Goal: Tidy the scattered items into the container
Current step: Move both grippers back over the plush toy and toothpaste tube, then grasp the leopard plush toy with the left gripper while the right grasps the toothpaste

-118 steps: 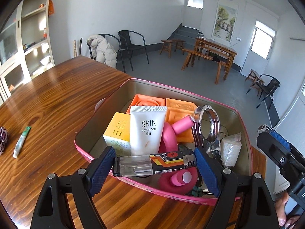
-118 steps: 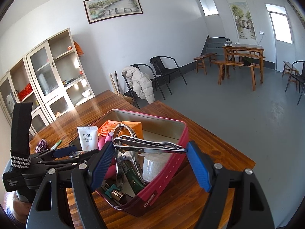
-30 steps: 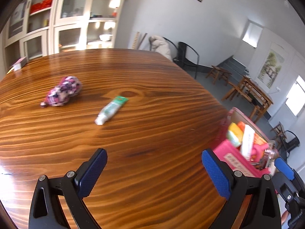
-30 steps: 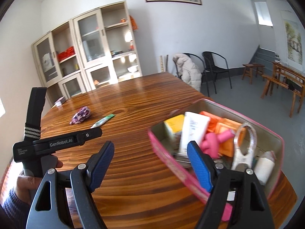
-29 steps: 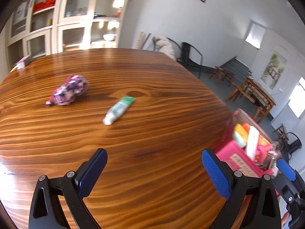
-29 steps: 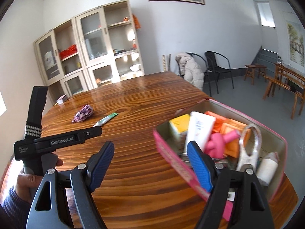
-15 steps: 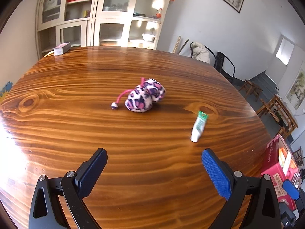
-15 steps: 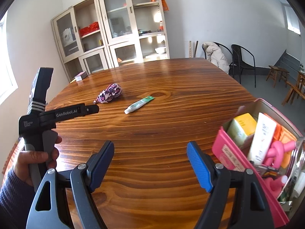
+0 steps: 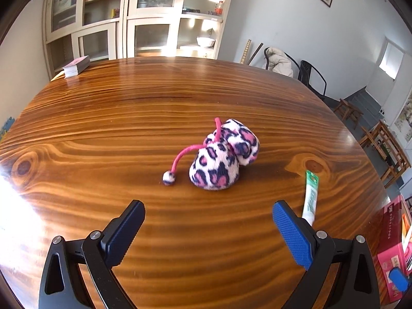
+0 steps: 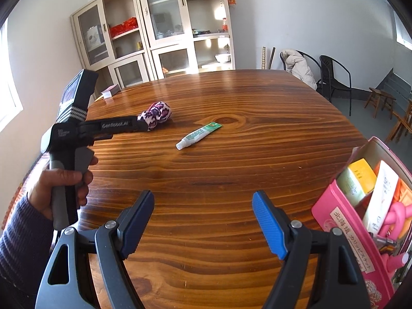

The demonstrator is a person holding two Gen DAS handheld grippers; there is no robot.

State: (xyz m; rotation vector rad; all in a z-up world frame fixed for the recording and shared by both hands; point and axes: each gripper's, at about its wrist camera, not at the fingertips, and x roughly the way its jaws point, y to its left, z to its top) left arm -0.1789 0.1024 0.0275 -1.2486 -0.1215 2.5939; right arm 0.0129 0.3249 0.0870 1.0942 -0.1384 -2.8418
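Left gripper (image 9: 208, 228) angled down toward plush toy (image 9: 221, 162), jaws wide.

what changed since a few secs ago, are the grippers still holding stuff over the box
Both have let go and swung away from the pink box. The left gripper now faces the leopard-print pouch, the right gripper the toothpaste tube; both open, empty. Pouch and tube still lie on the table.

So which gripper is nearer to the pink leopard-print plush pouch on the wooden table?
Left. The left gripper hovers open just short of the plush pouch; the right gripper, also open, sits farther back, near the pink box.
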